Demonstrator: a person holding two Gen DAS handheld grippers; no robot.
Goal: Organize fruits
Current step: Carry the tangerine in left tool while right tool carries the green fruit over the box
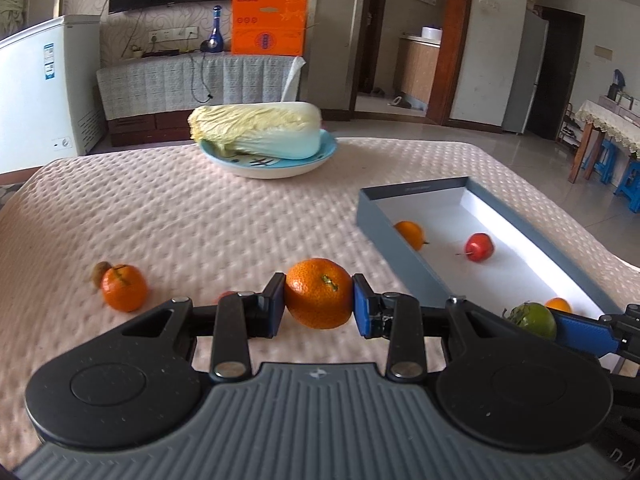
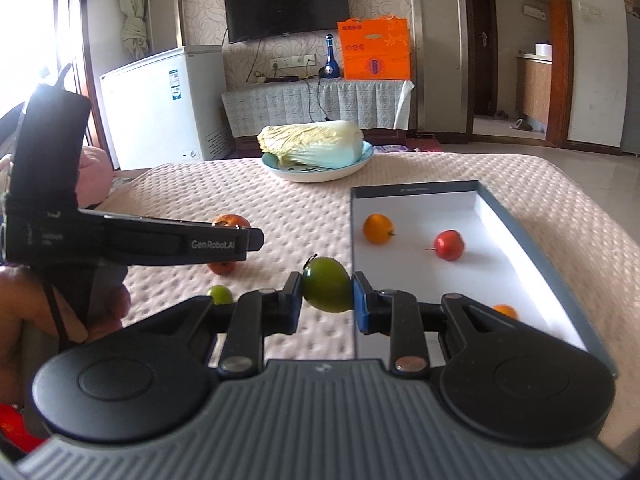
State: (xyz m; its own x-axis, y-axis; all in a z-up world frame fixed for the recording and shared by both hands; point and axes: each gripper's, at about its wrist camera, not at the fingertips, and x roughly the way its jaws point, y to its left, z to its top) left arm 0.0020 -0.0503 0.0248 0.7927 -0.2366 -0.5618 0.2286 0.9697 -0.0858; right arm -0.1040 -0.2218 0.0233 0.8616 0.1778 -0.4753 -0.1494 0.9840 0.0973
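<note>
My left tongs (image 1: 319, 294) are clenched on a tangerine (image 1: 318, 293), pads pressing its 2 sides, fruit clear of the quilted surface (image 1: 200, 216). My right tongs (image 2: 327, 294) are grasping a green fruit (image 2: 326, 285), stem up and tilted left, also lifted.

Key relation: the grey box (image 2: 540, 256) lies ahead and to the right of both tongs, long axis running away from me. Right tongs sit at its near-left wall, so they are the nearer pair; from the left wrist view the box is well off to the right, with the right tongs between.

Already in the box: 1 orange (image 2: 377, 229), 1 red fruit (image 2: 449, 244), 1 more orange (image 2: 506, 311) near the front.

Loose on the surface: 1 tangerine (image 1: 124, 288) far left, a small green fruit (image 2: 219, 294), and reddish fruits partly hidden.

Judgement: right drop first, then left crosses over.

Far end: cabbage (image 1: 256, 130) on a plate (image 1: 276, 166), not part of the sort.
</note>
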